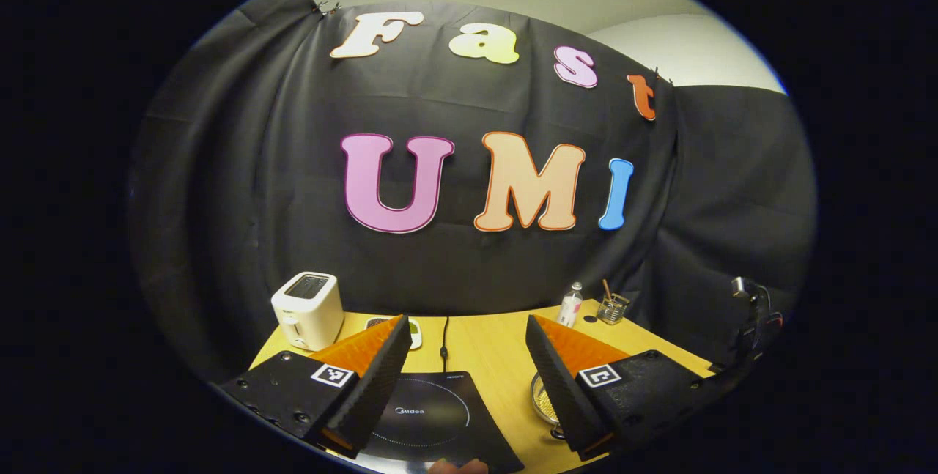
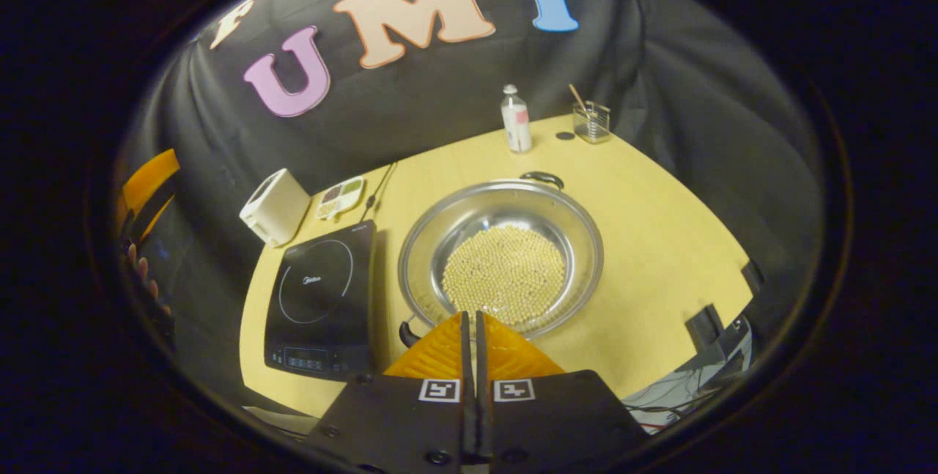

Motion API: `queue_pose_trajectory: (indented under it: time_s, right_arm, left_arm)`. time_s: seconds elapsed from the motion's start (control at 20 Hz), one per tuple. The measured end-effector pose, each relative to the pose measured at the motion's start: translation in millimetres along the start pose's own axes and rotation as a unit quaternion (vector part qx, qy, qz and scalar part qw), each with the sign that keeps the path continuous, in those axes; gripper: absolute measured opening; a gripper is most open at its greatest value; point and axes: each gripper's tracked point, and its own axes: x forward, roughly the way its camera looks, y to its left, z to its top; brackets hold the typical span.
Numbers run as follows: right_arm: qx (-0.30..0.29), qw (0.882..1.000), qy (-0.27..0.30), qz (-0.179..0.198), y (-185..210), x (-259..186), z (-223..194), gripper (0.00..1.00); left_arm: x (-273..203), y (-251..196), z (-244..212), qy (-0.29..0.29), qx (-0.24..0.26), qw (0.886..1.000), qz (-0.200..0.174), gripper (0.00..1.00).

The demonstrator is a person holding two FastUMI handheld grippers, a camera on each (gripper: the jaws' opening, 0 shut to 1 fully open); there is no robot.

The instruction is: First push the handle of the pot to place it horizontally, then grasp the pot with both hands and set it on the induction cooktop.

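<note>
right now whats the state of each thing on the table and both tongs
round steel pot: uncovered, holding pale beans, on the wood table beside the cooktop
flat black induction cooktop: bare
white toaster: slots empty
small clear bottle: upright, capped
left tongs: open
right tongs: shut, holding nothing

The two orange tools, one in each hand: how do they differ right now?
The left tool has its fingers spread wide, while the right tool has its fingers pressed together with nothing between them. The left tool looks out level over the black induction cooktop toward the wall, while the right tool tilts down at the steel pot of pale beans. Both share orange fingers on black bodies with square markers.
</note>
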Motion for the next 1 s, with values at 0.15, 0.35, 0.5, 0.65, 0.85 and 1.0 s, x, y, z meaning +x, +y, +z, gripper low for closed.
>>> queue_pose_trajectory:
  time_s: [0.15, 0.35, 0.5, 0.65, 0.85, 1.0]
  right_arm:
    - [0.021, 1.000, 0.018, -0.012, 8, 11, -19, 0.00]
    - [0.030, 0.998, 0.046, -0.022, 12, 28, -44, 0.03]
    - [0.014, 0.997, 0.071, -0.035, 10, 44, -60, 0.03]
    - [-0.004, 0.993, 0.104, -0.053, 6, 60, -75, 0.00]
    - [-0.023, 0.991, 0.116, -0.057, 12, 74, -77, 0.02]
    - [-0.035, 0.990, 0.121, -0.057, 15, 79, -80, 0.02]
  left_arm:
    - [9, 3, -7, 0.000, 0.009, 1.000, -0.021, 0.95]
    - [12, 12, -9, -0.002, 0.007, 1.000, -0.022, 0.95]
    - [14, 19, -12, -0.002, 0.000, 1.000, -0.017, 0.95]
    - [14, 27, -17, 0.005, 0.004, 1.000, -0.013, 0.95]
    - [15, 37, -17, 0.005, 0.004, 1.000, -0.003, 0.95]
    - [13, 45, -17, 0.005, 0.002, 1.000, 0.001, 0.95]
